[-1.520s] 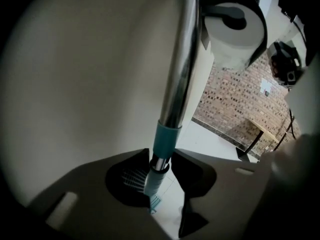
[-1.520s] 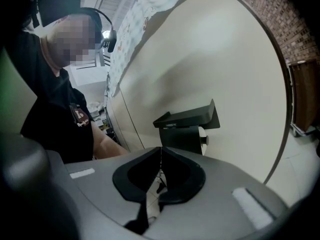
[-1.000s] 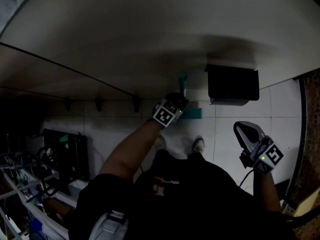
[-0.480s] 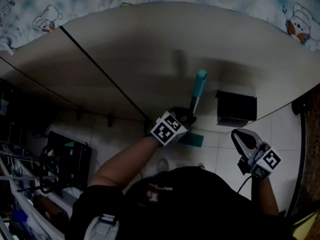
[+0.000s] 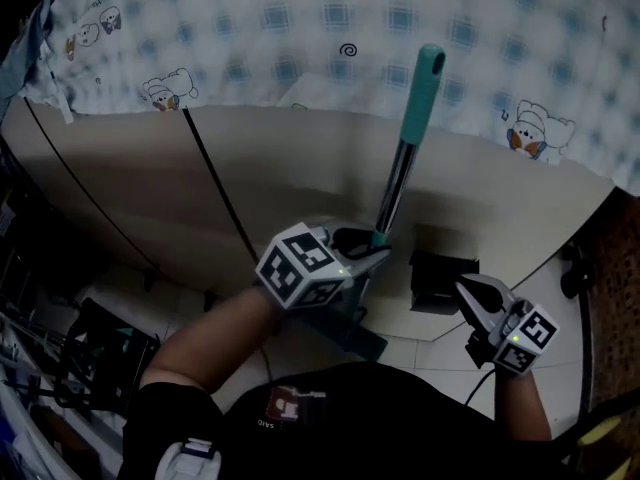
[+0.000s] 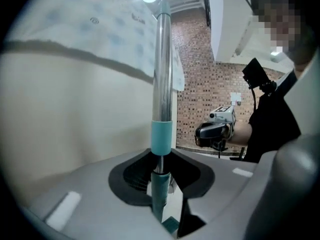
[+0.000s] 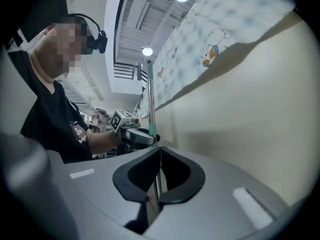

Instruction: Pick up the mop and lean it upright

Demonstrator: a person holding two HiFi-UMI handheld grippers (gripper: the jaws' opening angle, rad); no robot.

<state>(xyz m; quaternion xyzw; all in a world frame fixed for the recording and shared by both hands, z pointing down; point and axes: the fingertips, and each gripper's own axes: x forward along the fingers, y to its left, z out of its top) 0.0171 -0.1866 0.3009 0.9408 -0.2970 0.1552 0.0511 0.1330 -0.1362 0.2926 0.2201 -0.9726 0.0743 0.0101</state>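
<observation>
Mop (image 5: 402, 163) held near upright in left gripper (image 5: 362, 251)

Jaws clamped on the pole at its teal collar; pole rises above the jaws, teal head hangs below them. Right gripper (image 5: 472, 296) stands apart to the right, jaws pressed together, holding nothing. Printed cloth (image 5: 300, 38) behind pole top

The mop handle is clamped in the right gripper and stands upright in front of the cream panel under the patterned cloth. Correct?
No. The left gripper clamps the mop handle, as the left gripper view shows; the right gripper is shut on nothing. The rest holds.
</observation>
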